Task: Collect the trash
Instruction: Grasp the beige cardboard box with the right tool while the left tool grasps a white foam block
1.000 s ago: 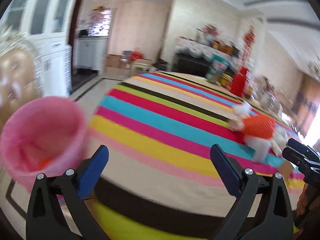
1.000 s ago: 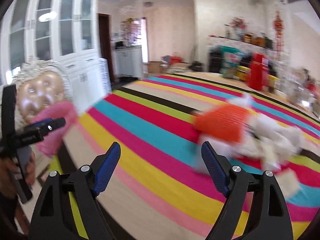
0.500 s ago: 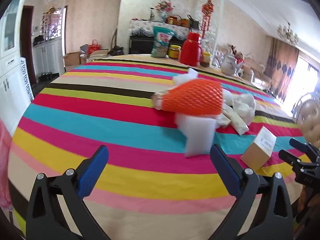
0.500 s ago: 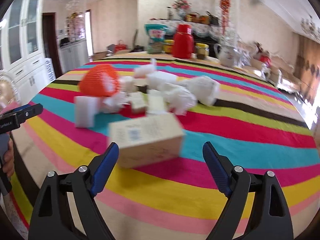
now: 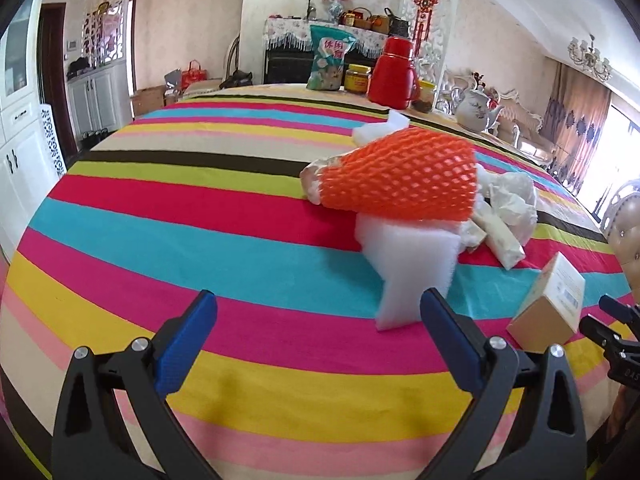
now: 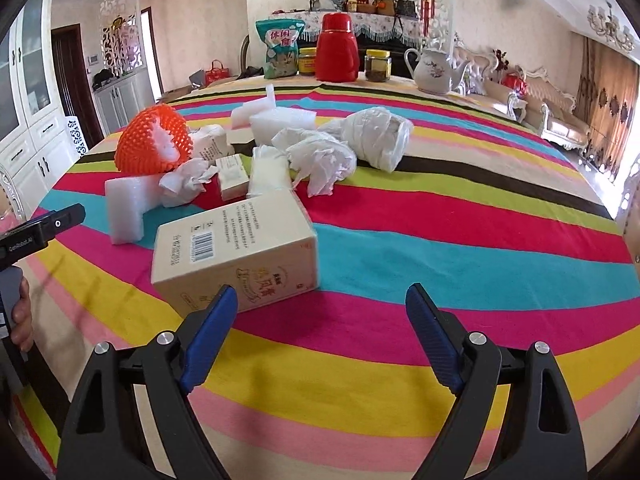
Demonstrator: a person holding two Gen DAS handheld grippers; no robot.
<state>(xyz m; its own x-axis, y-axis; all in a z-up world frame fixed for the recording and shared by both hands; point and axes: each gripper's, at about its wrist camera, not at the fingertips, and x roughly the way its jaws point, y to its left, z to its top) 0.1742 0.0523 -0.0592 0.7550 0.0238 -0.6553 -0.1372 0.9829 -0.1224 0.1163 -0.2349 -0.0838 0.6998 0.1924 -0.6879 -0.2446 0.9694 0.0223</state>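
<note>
Both hand-held grippers, left (image 5: 316,334) and right (image 6: 320,328), gape empty. Nearest, the cardboard box (image 6: 236,252) looks light and stiff; pinch its short sides. Tissues (image 6: 320,154) behind would squash.

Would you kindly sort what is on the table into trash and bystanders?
Trash: orange net, foam block, carton, tissues, white bag.
Bystanders: red flask, snack bag, jars, teapot.

Striped worktop (image 6: 440,240) lies bare right of the cardboard box (image 6: 236,252). Behind the box, foam blocks (image 6: 128,208), crumpled tissues (image 6: 320,156) and orange net (image 6: 154,140) crowd together, blocking passage.
</note>
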